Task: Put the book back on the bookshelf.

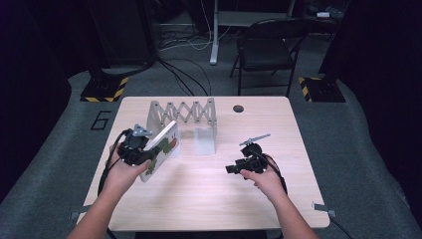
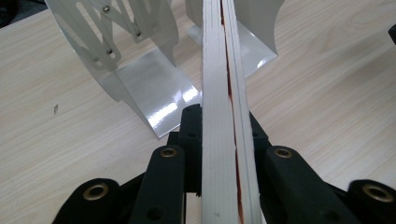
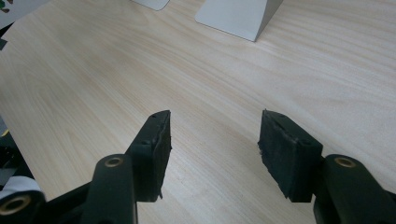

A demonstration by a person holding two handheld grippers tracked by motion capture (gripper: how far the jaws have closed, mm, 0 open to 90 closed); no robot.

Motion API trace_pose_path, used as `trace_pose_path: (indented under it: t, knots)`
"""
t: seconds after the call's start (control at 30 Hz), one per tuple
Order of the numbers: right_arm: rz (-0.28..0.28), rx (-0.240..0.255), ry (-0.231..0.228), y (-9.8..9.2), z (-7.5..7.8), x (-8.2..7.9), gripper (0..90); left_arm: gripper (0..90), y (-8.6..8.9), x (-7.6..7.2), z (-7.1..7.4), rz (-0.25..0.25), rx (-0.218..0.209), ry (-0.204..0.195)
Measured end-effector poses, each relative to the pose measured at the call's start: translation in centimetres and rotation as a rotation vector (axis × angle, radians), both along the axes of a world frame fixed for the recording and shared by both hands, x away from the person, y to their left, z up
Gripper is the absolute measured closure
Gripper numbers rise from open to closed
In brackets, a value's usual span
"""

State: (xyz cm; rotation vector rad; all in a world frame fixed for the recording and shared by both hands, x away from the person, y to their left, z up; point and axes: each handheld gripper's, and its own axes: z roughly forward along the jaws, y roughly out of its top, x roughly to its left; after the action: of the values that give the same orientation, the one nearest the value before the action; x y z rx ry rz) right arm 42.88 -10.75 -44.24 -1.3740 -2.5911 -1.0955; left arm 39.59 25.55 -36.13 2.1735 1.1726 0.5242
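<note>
Book (image 1: 161,151): thin, white-edged, with a green and red picture on its cover, held in the left gripper (image 1: 135,147) above the left half of the table (image 1: 209,199), tilted, its far end near the rack (image 1: 184,118). Left gripper view: the jaws are closed on the book (image 2: 224,116) across its thickness, edge-on, with a red line running down between the white layers.

Handling, by judgement:
- Looks light and fairly stiff, like a board book or thin hardback; it holds straight beyond the jaws with no visible sag.
- Covers look smooth, possibly glossy, so slip or swivel in a short grip is likely.
- Grip is near one end. A hold nearer the middle of the long edge would curb the swing.
- Not fragile, though corners could dent against the metal rack.

Right gripper (image 1: 238,167) is over the right half of the table, well apart from the book. Right gripper view: jaws spread wide with bare wood between them, holding nothing (image 3: 212,149).

Farther off, the rack stands near the table's back edge: pale metal, scissor-lattice back, two upright plates with flat feet (image 2: 154,93).

Hard to make out:
- Cover picture is too small to read.
- Whether the book rests on the table or hangs clear: cannot tell.
- Book's far end is cut off in the left gripper view.
- How deep it sits in the jaws is hidden.
</note>
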Motion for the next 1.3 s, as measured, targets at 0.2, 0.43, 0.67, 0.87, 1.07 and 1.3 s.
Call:
trace_pose_path:
  t: [0.2, 0.43, 0.67, 0.87, 1.07, 1.3]
  knots:
    - [0.006, -0.008, 0.001, 0.0, 0.0, 0.0, 43.7, 76.3, 0.2, 0.3, 0.0, 0.011, -0.003, 0.005]
    - [0.005, -0.005, 0.000, -0.1, 0.0, 0.0, 43.7, 76.3, 0.7, 0.5, 0.0, 0.029, -0.009, 0.007]
    - [0.000, -0.008, 0.003, 0.1, 0.0, 0.0, 43.6, 76.2, 1.6, 0.8, 0.0, 0.076, -0.032, 0.003]
    - [0.001, -0.010, 0.005, 0.1, -0.1, 0.0, 43.6, 76.2, 1.9, 1.2, -0.2, 0.101, -0.036, 0.003]
    - [0.000, -0.009, 0.003, 0.1, 0.0, 0.0, 43.6, 76.2, 2.0, 1.6, -0.3, 0.116, -0.034, 0.007]
    - [0.005, -0.007, 0.003, 0.0, 0.0, 0.0, 43.6, 76.2, 2.0, 2.3, -0.3, 0.142, -0.039, 0.004]
